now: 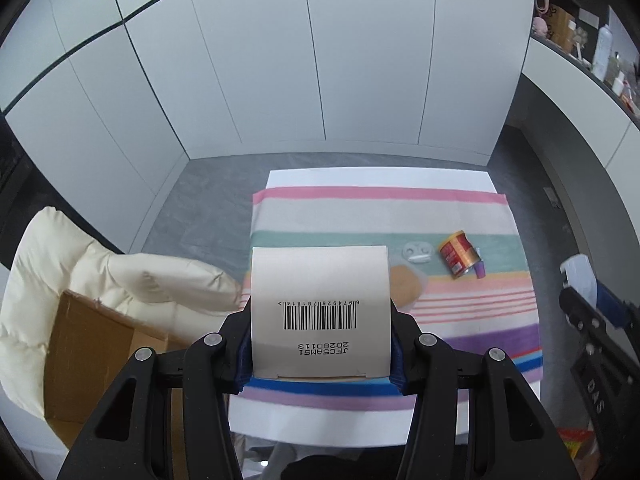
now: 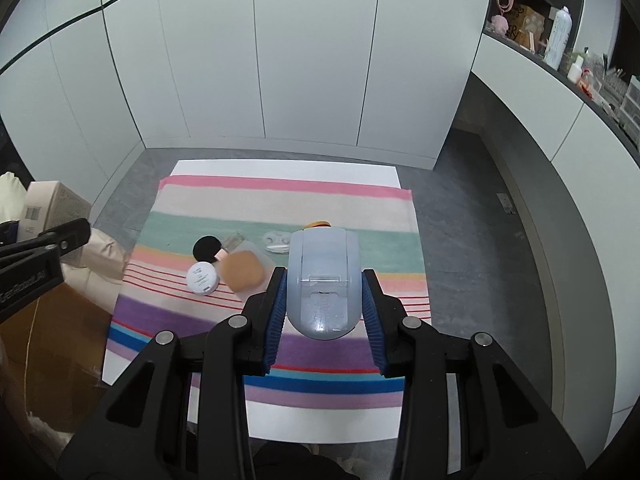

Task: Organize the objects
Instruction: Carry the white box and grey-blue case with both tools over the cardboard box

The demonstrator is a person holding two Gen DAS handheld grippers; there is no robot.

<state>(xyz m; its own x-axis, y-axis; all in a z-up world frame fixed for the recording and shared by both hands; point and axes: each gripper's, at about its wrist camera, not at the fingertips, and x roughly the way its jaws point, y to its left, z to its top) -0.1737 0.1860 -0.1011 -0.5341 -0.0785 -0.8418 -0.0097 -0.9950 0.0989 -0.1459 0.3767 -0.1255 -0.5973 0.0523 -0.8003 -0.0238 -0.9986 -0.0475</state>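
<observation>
Left gripper (image 1: 320, 344): clamped on pale barcode box (image 1: 320, 308), long axis pointing away.
Right gripper (image 2: 324, 304): clamped on blue-grey container (image 2: 322, 280).
Cardboard box (image 1: 96, 360): lower left, nearest the left hand.

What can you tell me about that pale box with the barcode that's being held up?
The pale box is plain off-white cardboard, rectangular, with a black barcode and printed code on the face toward the camera, and a tuck flap at its near end. The left gripper clamps its two sides between blue pads, holding it above the striped cloth. Nothing else touches it.
</observation>
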